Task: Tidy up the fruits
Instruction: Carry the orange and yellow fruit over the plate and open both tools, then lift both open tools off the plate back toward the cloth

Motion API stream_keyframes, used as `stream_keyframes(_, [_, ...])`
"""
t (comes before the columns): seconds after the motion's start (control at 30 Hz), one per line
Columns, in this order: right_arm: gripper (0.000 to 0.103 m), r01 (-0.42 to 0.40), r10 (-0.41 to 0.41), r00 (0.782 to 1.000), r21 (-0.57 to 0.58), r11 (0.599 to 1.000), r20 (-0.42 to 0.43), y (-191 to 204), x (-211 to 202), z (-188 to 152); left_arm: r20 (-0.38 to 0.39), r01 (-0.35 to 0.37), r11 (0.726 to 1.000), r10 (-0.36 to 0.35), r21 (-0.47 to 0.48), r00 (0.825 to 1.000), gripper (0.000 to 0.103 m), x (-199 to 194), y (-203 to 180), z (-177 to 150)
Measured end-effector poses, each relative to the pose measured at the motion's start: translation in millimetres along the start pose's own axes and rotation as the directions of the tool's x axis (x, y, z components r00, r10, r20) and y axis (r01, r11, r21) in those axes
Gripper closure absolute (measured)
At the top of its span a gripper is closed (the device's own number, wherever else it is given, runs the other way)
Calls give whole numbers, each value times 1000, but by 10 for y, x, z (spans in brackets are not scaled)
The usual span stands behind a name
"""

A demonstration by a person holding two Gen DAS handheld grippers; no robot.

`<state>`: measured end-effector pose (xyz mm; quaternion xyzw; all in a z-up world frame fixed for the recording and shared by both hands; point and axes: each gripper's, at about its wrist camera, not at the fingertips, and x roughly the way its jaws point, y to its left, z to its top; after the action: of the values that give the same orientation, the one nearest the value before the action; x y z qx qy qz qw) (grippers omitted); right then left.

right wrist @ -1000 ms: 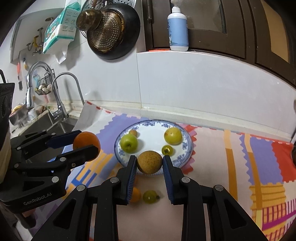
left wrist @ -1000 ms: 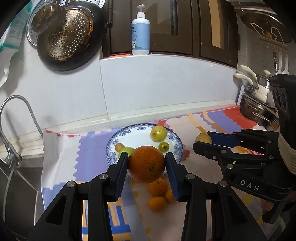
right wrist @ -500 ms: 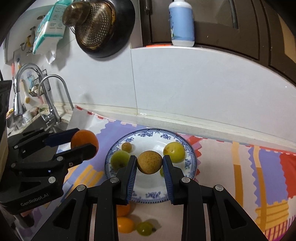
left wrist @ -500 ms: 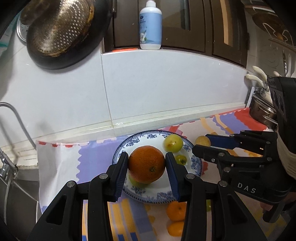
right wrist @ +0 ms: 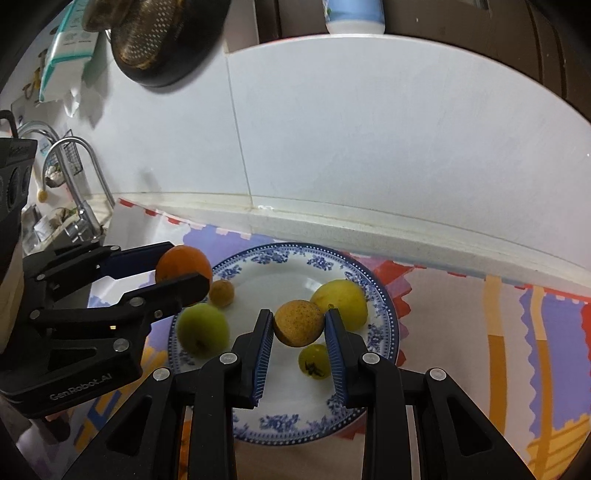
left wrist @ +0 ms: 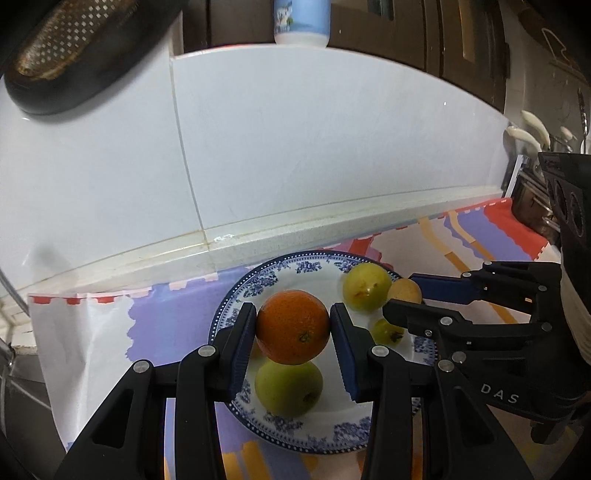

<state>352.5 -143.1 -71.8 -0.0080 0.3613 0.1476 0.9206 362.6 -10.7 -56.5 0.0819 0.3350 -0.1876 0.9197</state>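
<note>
My left gripper (left wrist: 293, 328) is shut on an orange (left wrist: 293, 326) and holds it above the left part of a blue-patterned white plate (left wrist: 280, 430). My right gripper (right wrist: 298, 325) is shut on a speckled brown-yellow fruit (right wrist: 298, 322) above the plate's middle (right wrist: 273, 421). On the plate lie a green apple (right wrist: 202, 330), a yellow fruit (right wrist: 345, 301), a small green fruit (right wrist: 314, 362) and a small brown fruit (right wrist: 221, 292). The left gripper with the orange (right wrist: 183, 263) shows in the right wrist view; the right gripper (left wrist: 406, 295) shows in the left wrist view.
The plate sits on a colourful mat (right wrist: 517, 332) against a white tiled wall (left wrist: 332, 147). A sink tap (right wrist: 74, 177) is at the left. A pan with a strainer (right wrist: 166, 40) hangs above. A soap bottle (left wrist: 301, 22) stands on the ledge.
Both grippers have moved forward and down towards the plate, still holding their fruits. The loose fruits on the mat in front of the plate have dropped out of view.
</note>
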Motion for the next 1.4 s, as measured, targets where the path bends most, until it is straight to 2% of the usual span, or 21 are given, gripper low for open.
stream_keyframes(0.33, [73,-5,5,1000,10,1000,-29,-59,195,-22,-52,27,1000,-26,15,998,62,260,14,-40])
stream_keyframes(0.5, [73,-3,3,1000,18,1000,-30,-83,211,-14,-50,43,999,-43,8,998,61,279,7,-42])
stream_keyframes(0.67, [72,4,-3,999,29,1000,-35,-100,199,-12,-39,26,1000,-25,10,999,58,232,10,-46])
stream_keyframes(0.8, [72,18,-17,1000,24,1000,-25,-88,113,-24,-31,0,1000,1,14,1000,56,106,-6,-80])
stream_keyframes(1.07, [71,33,-34,998,2,999,45,24,-290,-43,37,-38,999,39,-10,999,50,-356,-62,-97])
stream_keyframes(1.17, [64,43,-43,996,4,999,80,57,-470,-33,68,-47,999,49,-26,996,46,-567,-78,-86])
stream_keyframes(1.33, [63,54,-55,988,11,998,143,130,-795,-53,116,-71,997,75,-36,990,38,-925,-140,-125])
stream_keyframes(1.4, [55,66,-66,985,10,998,159,167,-890,-63,132,-80,996,83,-34,988,36,-1036,-173,-149])
